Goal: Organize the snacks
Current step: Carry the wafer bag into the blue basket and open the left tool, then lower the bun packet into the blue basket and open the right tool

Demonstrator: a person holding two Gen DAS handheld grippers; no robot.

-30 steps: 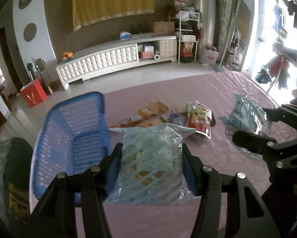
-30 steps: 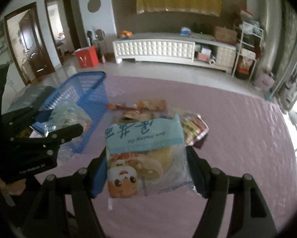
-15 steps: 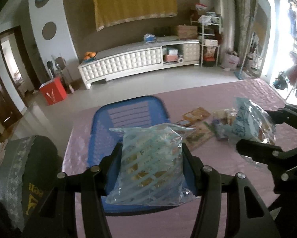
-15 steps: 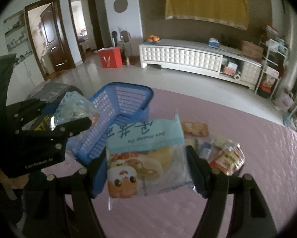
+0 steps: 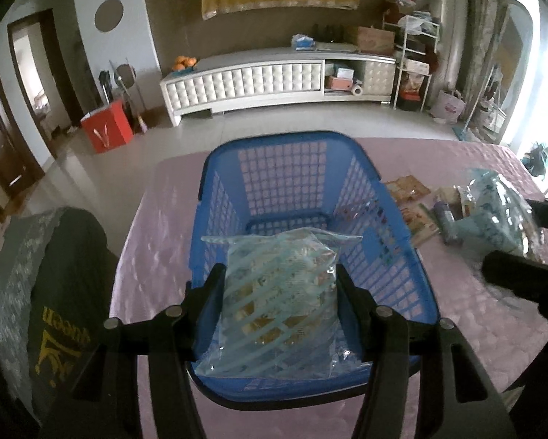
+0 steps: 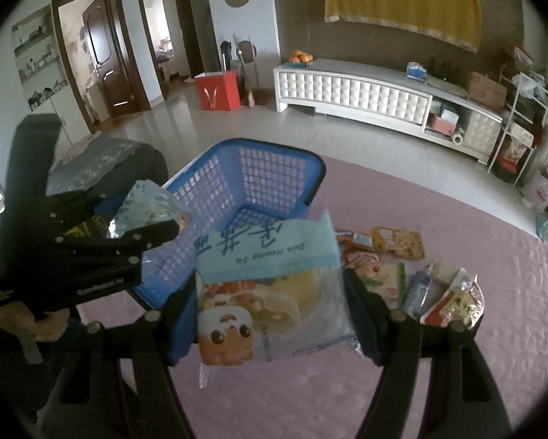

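My left gripper (image 5: 279,274) is shut on a clear snack bag with pale blue stripes (image 5: 279,303), held just above the near end of the blue plastic basket (image 5: 281,139). The basket holds nothing that I can see. My right gripper (image 6: 268,289) is shut on a pastry bag with a blue header and a cartoon face (image 6: 266,256), hanging over the pink tablecloth (image 6: 457,219) just right of the basket (image 6: 259,168). In the left wrist view that pastry bag (image 5: 493,212) shows at the right. In the right wrist view the striped bag (image 6: 146,205) shows at the left.
Several loose snack packets (image 6: 394,245) lie on the cloth right of the basket, with a red-and-white packet (image 6: 453,300) nearest. A chair draped in dark cloth (image 5: 62,274) stands at the table's left edge. A hand (image 6: 10,322) grips the left tool.
Both grippers have swung left with their bags. The basket, earlier off to the left, now lies straight under the striped bag, and the loose packets have slid to the right of the views.
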